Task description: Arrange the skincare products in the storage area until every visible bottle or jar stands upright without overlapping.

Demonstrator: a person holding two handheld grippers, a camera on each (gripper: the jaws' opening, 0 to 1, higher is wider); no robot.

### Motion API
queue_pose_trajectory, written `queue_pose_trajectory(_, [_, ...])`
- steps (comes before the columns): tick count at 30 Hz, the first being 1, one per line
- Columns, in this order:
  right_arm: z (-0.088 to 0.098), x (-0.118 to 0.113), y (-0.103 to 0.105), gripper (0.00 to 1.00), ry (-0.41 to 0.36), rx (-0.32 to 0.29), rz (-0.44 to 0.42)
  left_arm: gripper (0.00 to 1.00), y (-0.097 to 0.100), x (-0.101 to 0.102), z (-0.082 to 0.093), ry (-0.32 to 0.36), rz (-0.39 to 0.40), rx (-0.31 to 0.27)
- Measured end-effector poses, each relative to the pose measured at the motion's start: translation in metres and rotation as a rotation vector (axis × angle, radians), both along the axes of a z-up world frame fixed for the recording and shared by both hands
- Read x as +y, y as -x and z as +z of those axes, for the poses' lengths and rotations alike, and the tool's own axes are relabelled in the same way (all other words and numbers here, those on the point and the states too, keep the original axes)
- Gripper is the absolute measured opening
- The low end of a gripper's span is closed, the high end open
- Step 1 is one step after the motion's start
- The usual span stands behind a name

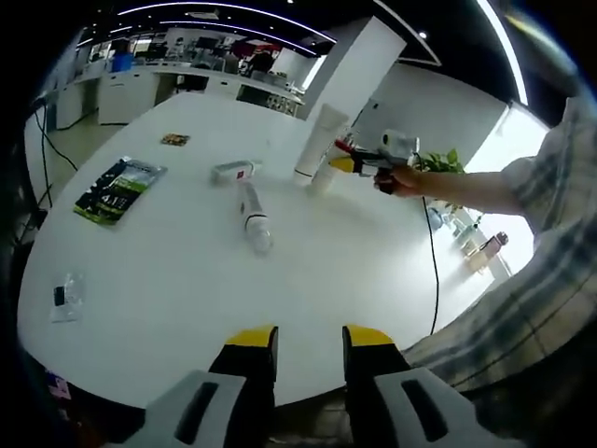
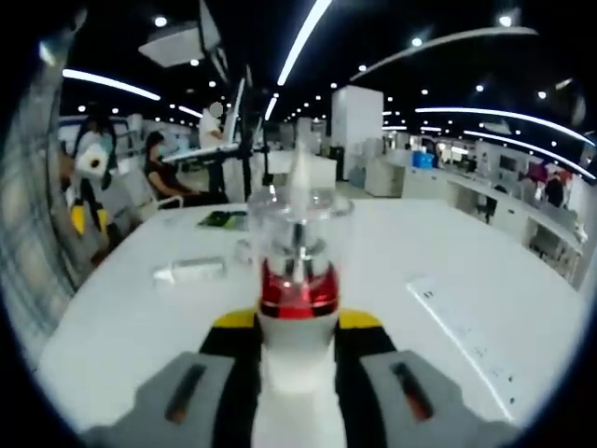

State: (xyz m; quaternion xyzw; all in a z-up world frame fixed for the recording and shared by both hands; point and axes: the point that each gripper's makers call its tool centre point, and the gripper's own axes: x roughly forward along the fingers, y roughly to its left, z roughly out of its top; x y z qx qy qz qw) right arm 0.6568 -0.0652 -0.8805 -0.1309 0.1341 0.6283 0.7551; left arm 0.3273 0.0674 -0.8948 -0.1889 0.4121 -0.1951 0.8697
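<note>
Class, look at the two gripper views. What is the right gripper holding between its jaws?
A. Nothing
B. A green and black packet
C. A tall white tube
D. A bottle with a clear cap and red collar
D: in the right gripper view the right gripper has its jaws closed on the bottle with a clear cap and red collar.

Lighting: bright indoor, from ceiling strip lights (image 1: 224, 9) at 12 o'clock in the left gripper view and from strips plus round spots toward 12 to 2 o'clock in the right gripper view; a window (image 1: 508, 140) at 3 o'clock blows out to white, and the white table (image 1: 187, 271) carries even glare with faint, soft shadows. Quality: strong fisheye bending toward every edge in both views. Focus: the pump bottle (image 2: 297, 280) at centre of the right gripper view is soft and blurred, the background mildly hazy.
</note>
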Motion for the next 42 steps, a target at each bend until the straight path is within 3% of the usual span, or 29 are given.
queue_pose_trajectory(14, [0.000,0.001,-0.001,0.29,0.016,0.007,-0.025,0.28,0.003,0.003,-0.001,-0.001,0.011,0.002])
queue_pose_trajectory(24, [-0.006,-0.007,-0.005,0.40,0.045,0.020,-0.071,0.28,0.003,0.001,0.002,0.000,0.007,-0.008])
queue_pose_trajectory(31, [-0.015,-0.025,0.012,0.46,0.006,0.149,-0.224,0.28,0.002,0.003,0.006,0.021,0.048,-0.040])
queue_pose_trajectory(38, [-0.019,-0.037,0.042,0.51,-0.051,0.260,-0.356,0.28,0.009,-0.004,0.002,0.041,0.057,-0.055])
queue_pose_trajectory(42, [-0.026,-0.036,0.059,0.53,-0.033,0.274,-0.377,0.28,0.010,-0.003,0.005,0.044,0.068,-0.075])
